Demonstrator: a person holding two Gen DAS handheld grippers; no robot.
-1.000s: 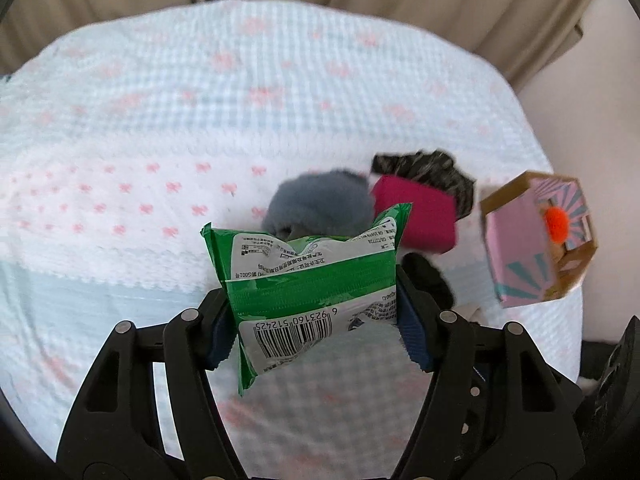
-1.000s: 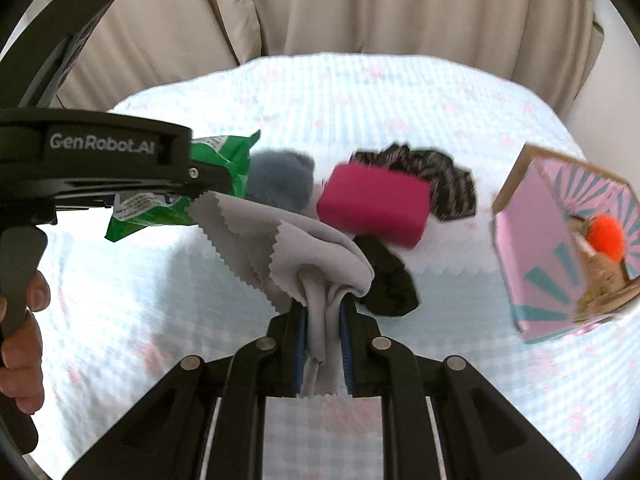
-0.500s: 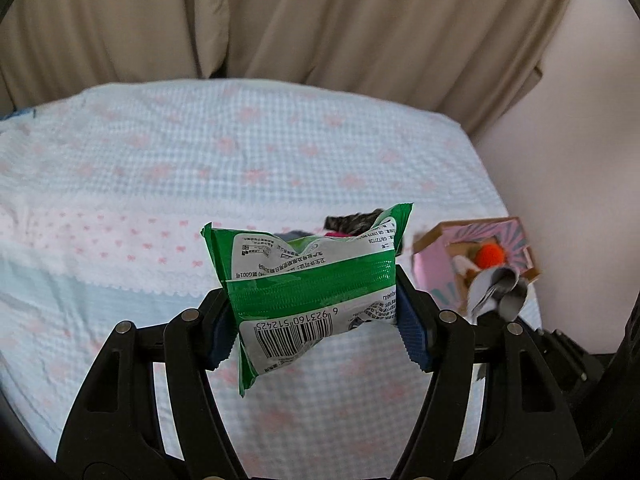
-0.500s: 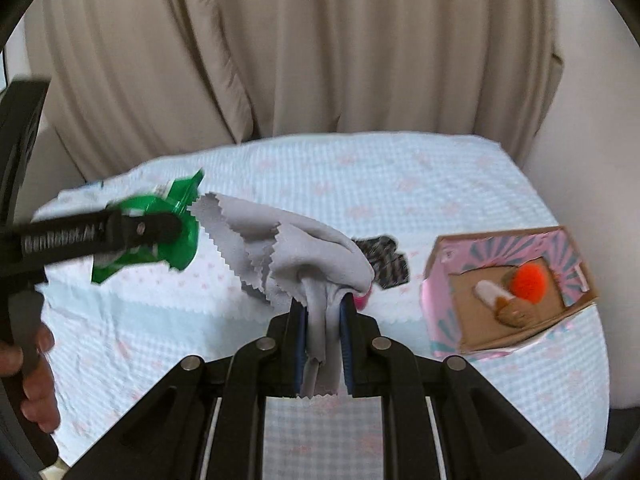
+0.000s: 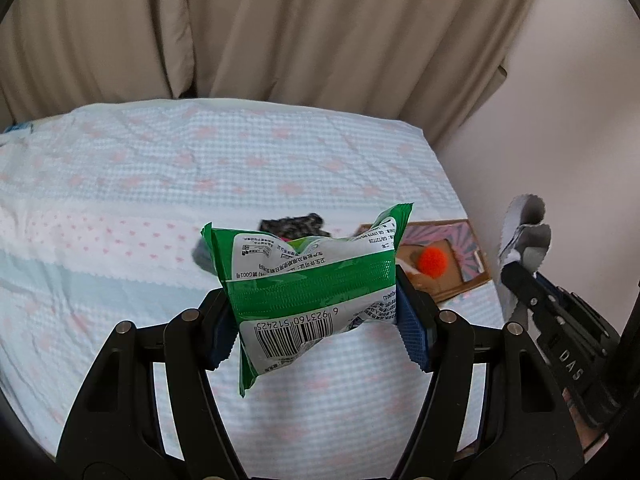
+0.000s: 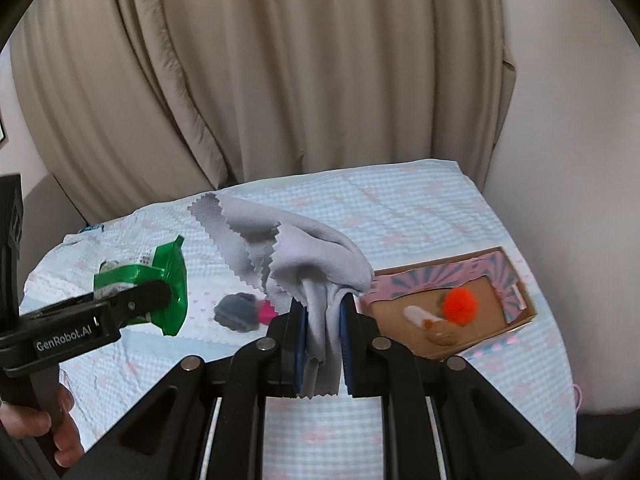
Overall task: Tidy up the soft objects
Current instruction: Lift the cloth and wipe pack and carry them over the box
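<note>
Your left gripper (image 5: 316,312) is clamped on a green packet (image 5: 316,280), holding it up above the bed (image 5: 160,168). Your right gripper (image 6: 323,340) pinches a grey cloth (image 6: 308,248), which bunches between the pads and fans out above them with its zigzag edge showing.

The bed wears a pale blue checked cover with pink hearts and a white lace-edged band (image 5: 100,240) across it. Beige curtains (image 6: 280,80) hang in folds behind it, and a plain pale wall (image 5: 580,120) stands at the right.

On the cover near the right edge lies an open cardboard box (image 6: 516,276) with pink patterned flaps; an orange pom-pom (image 6: 460,304) sits inside it beside a small white and brown piece. Left of the box, a grey fluffy ball (image 6: 236,312) and a magenta block (image 6: 267,313) lie close together, with a dark patterned item (image 5: 292,224) behind them.
</note>
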